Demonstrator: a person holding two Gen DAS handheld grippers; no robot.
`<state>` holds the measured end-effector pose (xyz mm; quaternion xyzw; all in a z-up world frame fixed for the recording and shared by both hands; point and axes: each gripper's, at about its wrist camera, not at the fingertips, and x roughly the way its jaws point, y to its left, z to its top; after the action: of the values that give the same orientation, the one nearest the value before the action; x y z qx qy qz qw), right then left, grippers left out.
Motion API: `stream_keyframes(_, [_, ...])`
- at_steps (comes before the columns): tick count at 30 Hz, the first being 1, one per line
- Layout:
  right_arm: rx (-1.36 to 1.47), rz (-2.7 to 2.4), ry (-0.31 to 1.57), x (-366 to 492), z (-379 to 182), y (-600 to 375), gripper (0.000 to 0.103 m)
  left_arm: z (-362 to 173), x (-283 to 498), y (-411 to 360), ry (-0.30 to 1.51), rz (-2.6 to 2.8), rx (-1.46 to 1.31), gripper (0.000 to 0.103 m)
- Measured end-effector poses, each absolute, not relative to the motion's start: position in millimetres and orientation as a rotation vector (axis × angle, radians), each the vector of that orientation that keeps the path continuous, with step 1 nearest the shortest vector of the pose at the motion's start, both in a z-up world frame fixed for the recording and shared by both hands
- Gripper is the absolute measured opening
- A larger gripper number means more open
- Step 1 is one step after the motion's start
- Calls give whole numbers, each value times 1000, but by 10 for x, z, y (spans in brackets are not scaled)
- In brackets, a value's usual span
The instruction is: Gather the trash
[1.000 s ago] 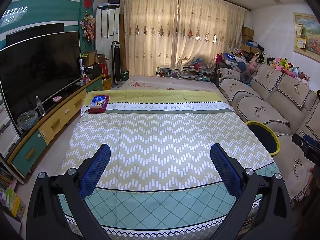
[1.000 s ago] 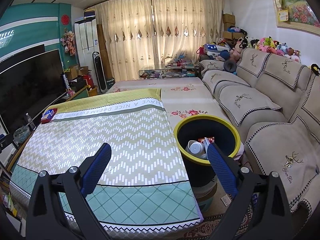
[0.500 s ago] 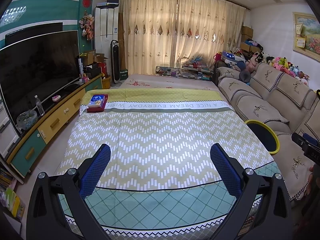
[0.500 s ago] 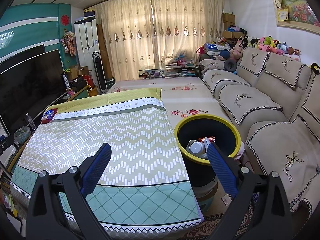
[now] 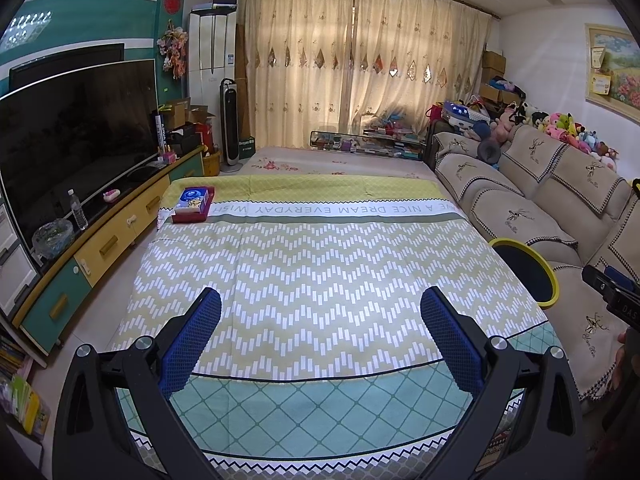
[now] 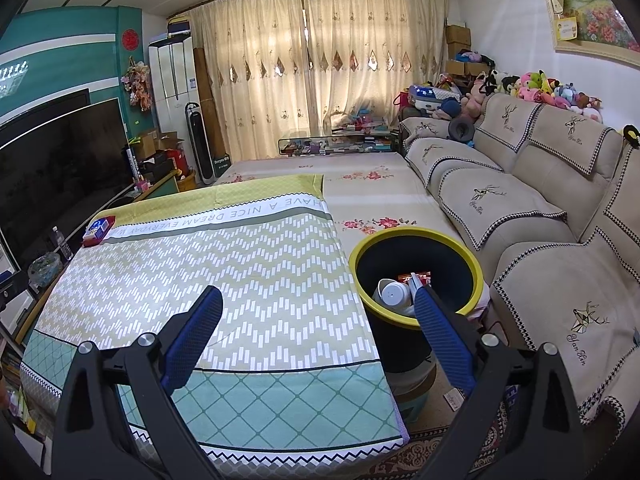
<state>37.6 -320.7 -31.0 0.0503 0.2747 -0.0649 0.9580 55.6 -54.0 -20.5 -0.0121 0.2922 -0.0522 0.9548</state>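
Evidently both tongs, left gripper (image 5: 320,326) and right gripper (image 6: 318,322), are being held apart, empty; trash is being kept in the bin (image 6: 474,266) beside the table (image 6: 224,280).

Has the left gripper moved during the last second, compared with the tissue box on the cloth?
Barely. The left gripper drifted slightly; the tissue box sits marginally higher in its view.
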Motion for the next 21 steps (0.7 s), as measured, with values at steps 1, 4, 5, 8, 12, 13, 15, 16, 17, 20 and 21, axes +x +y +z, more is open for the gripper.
stream_keyframes(1, [103,-132,557,377,-309,-3208,92,-202,555,-539,593,-106,-25,98])
stream_keyframes(4, [102,-132,557,378,-309,-3207,92,-201,555,-539,593,-106,-25,98])
stream_keyframes(5, [103,-132,558,379,-310,-3206,92,-201,555,-539,593,-105,-24,98])
stream_keyframes(8, [103,-131,558,379,-307,-3206,92,-201,555,-540,593,-106,-25,98])
stream_keyframes(12, [102,-127,561,385,-325,-3187,92,-202,556,-540,593,-106,-25,98])
stream_keyframes(13, [102,-128,561,387,-323,-3192,92,-200,556,-539,593,-106,-25,98])
stream_keyframes(15, [103,-129,561,387,-331,-3177,92,-199,557,-539,593,-106,-26,98])
stream_keyframes(16, [103,-129,562,386,-328,-3182,92,-204,558,-541,594,-107,-26,98])
stream_keyframes(17, [103,-129,562,385,-330,-3177,92,-207,558,-541,595,-108,-28,98])
stream_keyframes(20, [103,-128,562,388,-320,-3195,92,-235,587,-543,604,-118,-34,98])
stream_keyframes(21, [103,-128,562,387,-327,-3177,92,-248,596,-548,609,-121,-35,98])
